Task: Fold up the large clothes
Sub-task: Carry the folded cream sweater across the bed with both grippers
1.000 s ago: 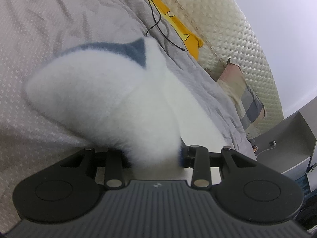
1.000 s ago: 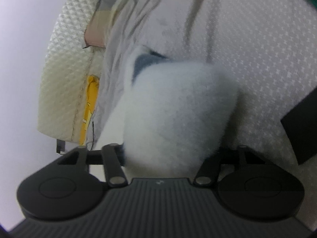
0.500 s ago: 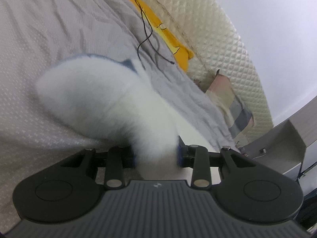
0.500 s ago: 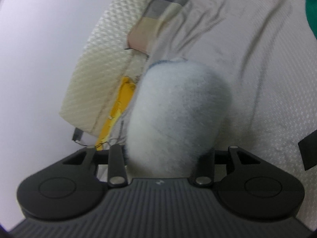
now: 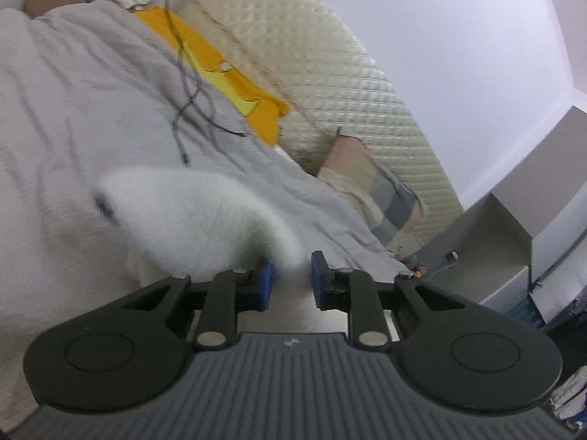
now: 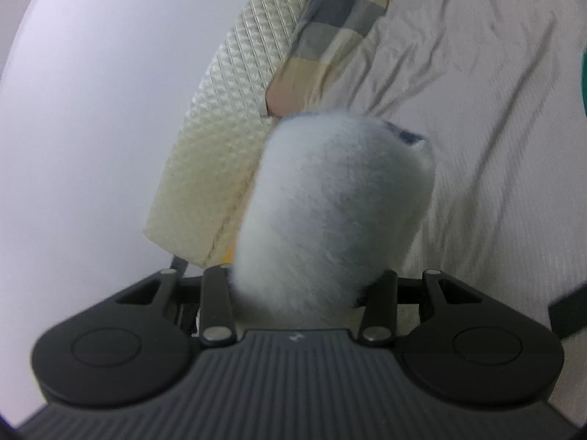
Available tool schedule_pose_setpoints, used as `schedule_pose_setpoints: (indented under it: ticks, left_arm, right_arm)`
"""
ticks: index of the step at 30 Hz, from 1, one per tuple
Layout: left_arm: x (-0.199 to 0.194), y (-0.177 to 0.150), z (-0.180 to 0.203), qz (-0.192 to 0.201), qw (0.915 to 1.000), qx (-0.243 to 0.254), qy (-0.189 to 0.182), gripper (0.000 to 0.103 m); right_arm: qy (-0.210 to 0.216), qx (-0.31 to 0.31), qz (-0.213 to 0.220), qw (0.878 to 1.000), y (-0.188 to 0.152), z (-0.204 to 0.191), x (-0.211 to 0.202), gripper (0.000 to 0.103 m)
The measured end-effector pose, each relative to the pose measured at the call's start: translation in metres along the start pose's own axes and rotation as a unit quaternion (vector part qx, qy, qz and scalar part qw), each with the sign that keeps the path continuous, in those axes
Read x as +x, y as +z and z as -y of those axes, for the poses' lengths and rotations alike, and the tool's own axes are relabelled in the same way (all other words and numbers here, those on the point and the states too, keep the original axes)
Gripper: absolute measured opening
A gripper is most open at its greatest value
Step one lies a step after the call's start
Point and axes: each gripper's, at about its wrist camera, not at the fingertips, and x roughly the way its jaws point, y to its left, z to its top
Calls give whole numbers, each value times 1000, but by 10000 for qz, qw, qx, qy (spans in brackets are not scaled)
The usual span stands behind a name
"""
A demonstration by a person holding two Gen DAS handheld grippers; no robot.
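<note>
**A:** So, where does the fold stand? Start with the biggest thing.

**B:** That is the wide bed under its wrinkled pale grey cover [image 5: 91,102], with a cream quilted headboard [image 5: 330,73] along its far edge. A yellow cloth [image 5: 220,73] and a thin dark cable [image 5: 190,102] lie by that edge, and a checked pillow [image 6: 330,25] sits against the headboard.

**A:** And the garment?

**B:** The fluffy white fleece garment with dark blue trim [image 5: 190,220] is bunched and hanging above the cover, out from the headboard edge, held at two spots.

**A:** Held how?

**B:** The left gripper [image 5: 291,278] has just been closing; its blue pads pinch a thin tail of fleece. The right gripper [image 6: 304,289] has also narrowed and clamps a thicker roll of it [image 6: 341,201] (its pads are buried in the pile).

**A:** Progress?

**B:** Early, I judge. No neat fold shows anywhere; the garment must be spread flat on the cover, then folded and smoothed.
</note>
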Motion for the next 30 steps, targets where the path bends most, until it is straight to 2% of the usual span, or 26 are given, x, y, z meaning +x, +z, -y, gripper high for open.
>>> schedule_pose_setpoints:
  ticks: [4, 10, 13, 16, 17, 19, 20, 21, 23, 25, 26, 30]
  left_arm:
    - [21, -9, 13, -348, 9988, 342, 108, 24]
    - [37, -48, -20, -714, 9973, -31, 152, 23]
    - [29, -59, -24, -710, 9973, 9, 203, 23]
    - [21, -63, -28, -800, 9962, -59, 344, 24]
    - [18, -64, -31, -841, 9957, -152, 358, 27]
    - [14, -68, -42, -945, 9939, -445, 362, 46]
    - [13, -72, -49, -1003, 9922, -650, 368, 65]
    - [13, -74, -54, -1050, 9903, -834, 355, 73]
    - [20, -78, -68, -1239, 9834, -1321, 135, 74]
    - [33, -81, -78, -1421, 9756, -1676, 1, 82]
    - [40, -82, -83, -1474, 9728, -1787, 12, 84]
    - [66, -86, -96, -1456, 9654, -2160, 112, 84]
  right_arm:
    - [58, -110, 132, 9998, 14, 5, -4, 46]
    - [-966, 481, -345, 9936, 2, 68, -7, 46]
    - [-1168, 794, -403, 9892, -7, 83, -15, 46]
    - [-1211, 726, -370, 9893, -10, 78, -17, 45]
    - [-1242, 698, -359, 9891, -11, 77, -17, 45]
    - [-1306, 771, -338, 9879, -14, 77, -21, 45]
    - [-1321, 803, -322, 9875, -15, 78, -22, 45]
    - [-1348, 805, -308, 9871, -18, 79, -22, 45]
    - [-1427, 806, -285, 9861, -22, 81, -28, 45]
    - [-1509, 839, -262, 9846, -24, 83, -28, 45]
    - [-1535, 863, -248, 9841, -25, 84, -29, 46]
    - [-1613, 917, -211, 9824, -28, 89, -25, 46]
